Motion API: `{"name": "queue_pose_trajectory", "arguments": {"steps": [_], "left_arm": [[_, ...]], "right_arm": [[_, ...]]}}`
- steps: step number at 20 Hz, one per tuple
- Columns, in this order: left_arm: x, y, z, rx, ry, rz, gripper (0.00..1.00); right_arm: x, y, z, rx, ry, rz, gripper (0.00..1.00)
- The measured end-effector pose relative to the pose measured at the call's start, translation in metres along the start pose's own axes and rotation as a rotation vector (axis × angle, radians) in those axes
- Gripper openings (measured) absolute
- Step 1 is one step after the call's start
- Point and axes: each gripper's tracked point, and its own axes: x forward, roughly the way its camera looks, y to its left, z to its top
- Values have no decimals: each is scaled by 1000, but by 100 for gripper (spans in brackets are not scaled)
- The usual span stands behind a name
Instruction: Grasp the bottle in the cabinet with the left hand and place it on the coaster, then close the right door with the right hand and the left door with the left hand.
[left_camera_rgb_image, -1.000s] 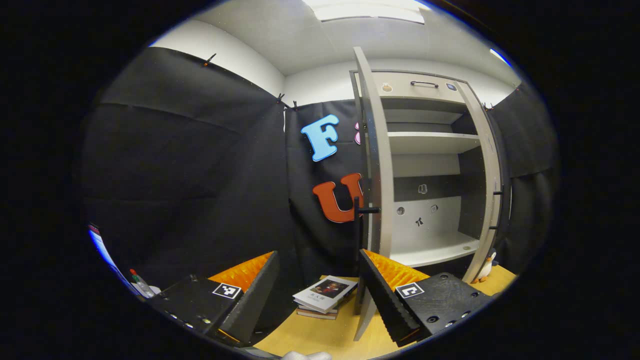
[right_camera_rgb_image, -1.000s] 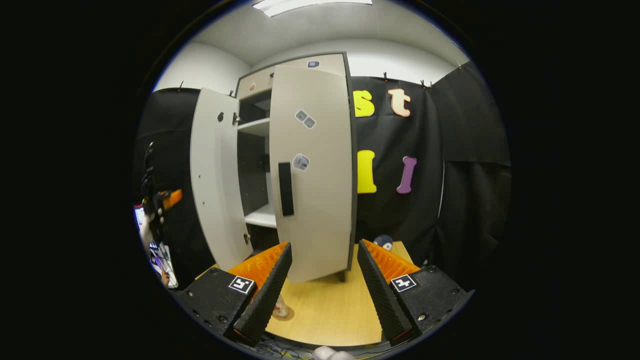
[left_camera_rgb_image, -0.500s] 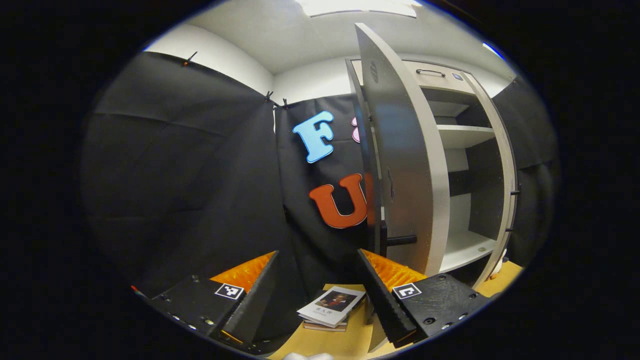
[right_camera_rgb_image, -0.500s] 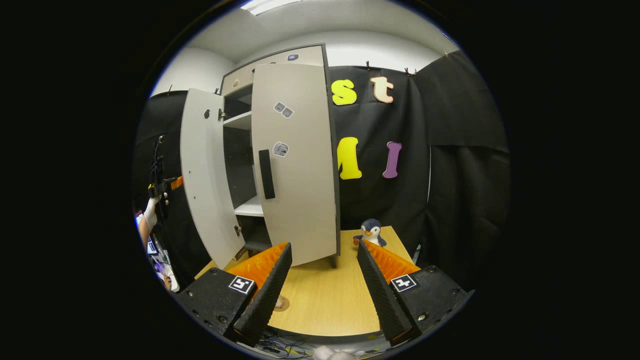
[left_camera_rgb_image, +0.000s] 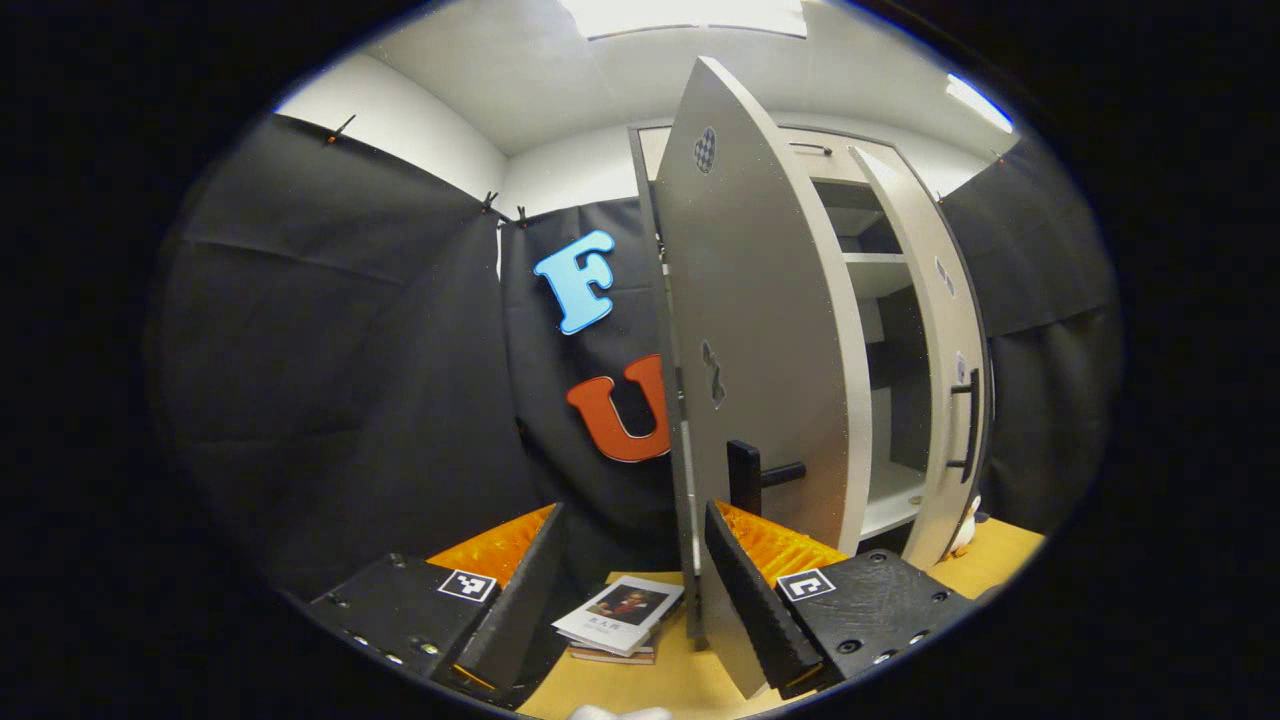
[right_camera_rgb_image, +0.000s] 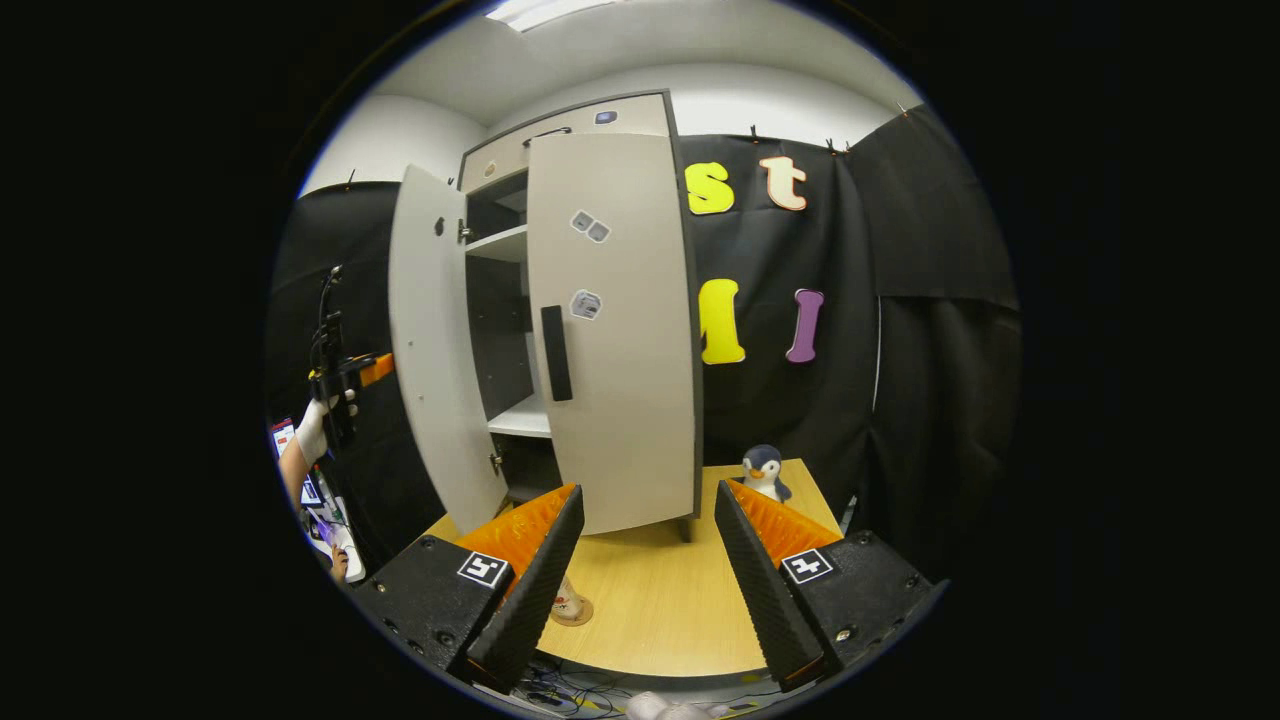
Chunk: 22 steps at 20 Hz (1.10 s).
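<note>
Matt grey cabinet doors (right_camera_rgb_image: 610, 330); light wood table (right_camera_rgb_image: 660, 600).

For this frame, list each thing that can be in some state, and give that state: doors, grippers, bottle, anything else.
Left door: partly open, swung out from the cabinet.
Right door: nearly shut or shut; cannot tell which.
Left gripper: open, empty.
Right gripper: open, empty.
Bottle: mostly hidden behind a finger, seemingly on the coaster.
Books: stacked flat on the table, closed.
Penguin toy: upright on the table.
</note>
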Motion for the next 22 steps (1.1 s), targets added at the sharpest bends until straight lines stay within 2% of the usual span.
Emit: {"name": "queue_pose_trajectory", "arguments": {"steps": [5, 8, 11, 14, 17, 22], "left_arm": [[13, -62, 5, 8, -3, -74, 86], [17, -78, 5, 14, 4, -68, 96], [17, -82, 4, -2, 7, -58, 95], [-4, -83, 9, -10, -1, -39, 96], [-31, -87, 17, -9, -18, -35, 96], [-89, -112, 6, -53, 15, -89, 95]], "right_arm": [[2, 8, 5, 13, -10, 14, 82], [1, 8, 10, 6, -15, 6, 82], [-1, 7, 14, 7, -28, -6, 82], [-2, 10, 19, 4, -36, 1, 82], [1, 8, 27, -8, -63, -24, 82], [-2, 14, 34, -26, -99, -39, 82]]}}
